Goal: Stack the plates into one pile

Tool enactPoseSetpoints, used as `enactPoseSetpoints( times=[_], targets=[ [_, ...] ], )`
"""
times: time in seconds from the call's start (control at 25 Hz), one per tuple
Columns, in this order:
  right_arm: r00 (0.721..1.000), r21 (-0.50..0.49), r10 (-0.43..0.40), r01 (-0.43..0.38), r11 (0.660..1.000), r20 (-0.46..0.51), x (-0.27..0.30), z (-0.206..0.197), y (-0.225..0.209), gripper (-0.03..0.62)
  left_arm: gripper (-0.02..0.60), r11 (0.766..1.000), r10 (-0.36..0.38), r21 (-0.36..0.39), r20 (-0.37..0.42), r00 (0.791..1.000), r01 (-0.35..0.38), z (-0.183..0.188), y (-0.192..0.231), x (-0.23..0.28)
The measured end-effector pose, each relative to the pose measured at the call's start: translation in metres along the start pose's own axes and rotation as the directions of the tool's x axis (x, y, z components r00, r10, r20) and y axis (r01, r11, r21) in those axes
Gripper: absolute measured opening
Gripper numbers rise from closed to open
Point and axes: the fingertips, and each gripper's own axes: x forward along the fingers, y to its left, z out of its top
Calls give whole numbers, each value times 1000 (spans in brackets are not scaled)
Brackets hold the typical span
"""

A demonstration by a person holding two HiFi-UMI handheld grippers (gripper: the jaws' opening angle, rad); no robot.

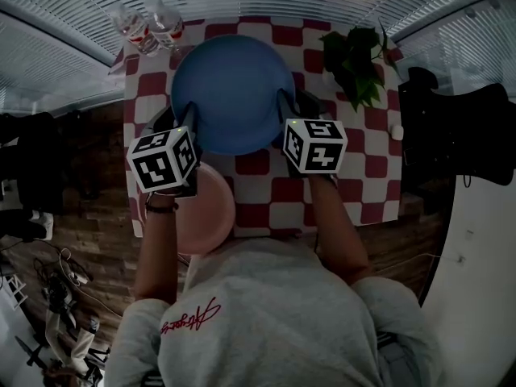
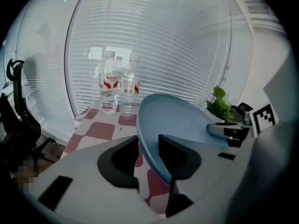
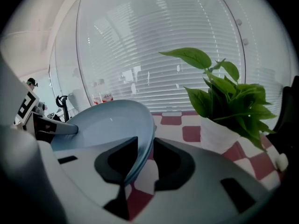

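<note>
In the head view, the pink plate [image 1: 211,216] at seven o'clock is half covered by the left claw [image 1: 184,121], its marker cube and the person's forearm. The blue plate [image 1: 234,91] loses its rim at four and eight o'clock behind the marker cube of each claw, the right claw [image 1: 290,110] included. The desk [image 1: 355,176] edge at six o'clock lies under the person's shoulders. Print on the bottles [image 1: 149,27] at eleven o'clock is too small to read.

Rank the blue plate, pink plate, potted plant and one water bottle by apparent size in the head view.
1. blue plate, held nearer the camera.
2. pink plate, partly hidden, so unsure.
3. potted plant.
4. water bottle; both look alike.
</note>
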Motion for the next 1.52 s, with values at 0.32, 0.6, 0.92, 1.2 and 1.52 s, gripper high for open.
enactPoseSetpoints(
  times=[0.32,0.6,0.92,1.2,1.52],
  targets=[
    [998,18,56,-56,998,34,-35,-6,25,100,135,998,61,-15,82,995,-60,-9,1,-51],
    [989,-10,136,-136,991,51,-58,-8,57,100,133,990,124,-75,117,985,-116,-27,10,-96],
    [978,-52,202,-200,978,43,-74,-16,90,95,133,981,176,-108,154,972,-160,-50,22,-138],
    [969,-69,247,-244,967,27,-83,-22,124,91,133,972,209,-141,142,968,-189,-70,41,-168],
    [970,-72,245,-243,967,9,-102,-44,166,86,133,971,207,-148,138,968,-187,-96,67,-205]
  ],
)
